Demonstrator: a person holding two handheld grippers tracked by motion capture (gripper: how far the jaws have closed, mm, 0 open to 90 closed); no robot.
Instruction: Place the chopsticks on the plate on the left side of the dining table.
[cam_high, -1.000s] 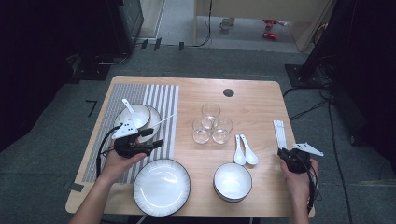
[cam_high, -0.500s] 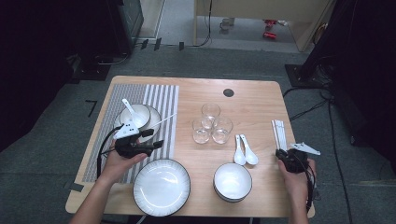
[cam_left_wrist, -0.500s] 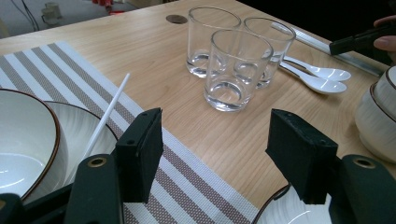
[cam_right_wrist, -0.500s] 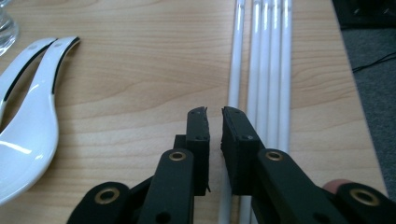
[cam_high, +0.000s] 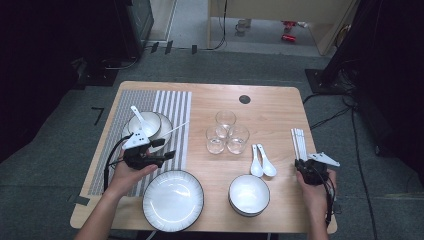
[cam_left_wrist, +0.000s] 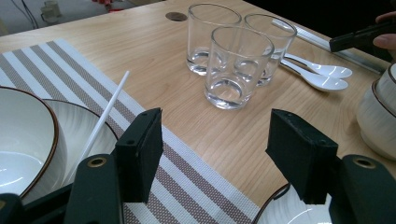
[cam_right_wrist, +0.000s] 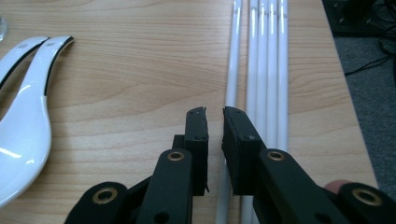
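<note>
My right gripper lies low at the table's right edge, jaws nearly together on the near end of the leftmost white chopstick. That stick still rests on the wood, slightly angled away from the other chopsticks. My left gripper hovers open over the striped placemat with nothing between its jaws. Just beyond it a white bowl sits on a small plate, holding a spoon, with one chopstick leaning on the rim.
Three glasses stand clustered mid-table. Two white spoons lie right of them. A large plate and a stack of bowls sit near the front edge. The table's right edge is close to my right hand.
</note>
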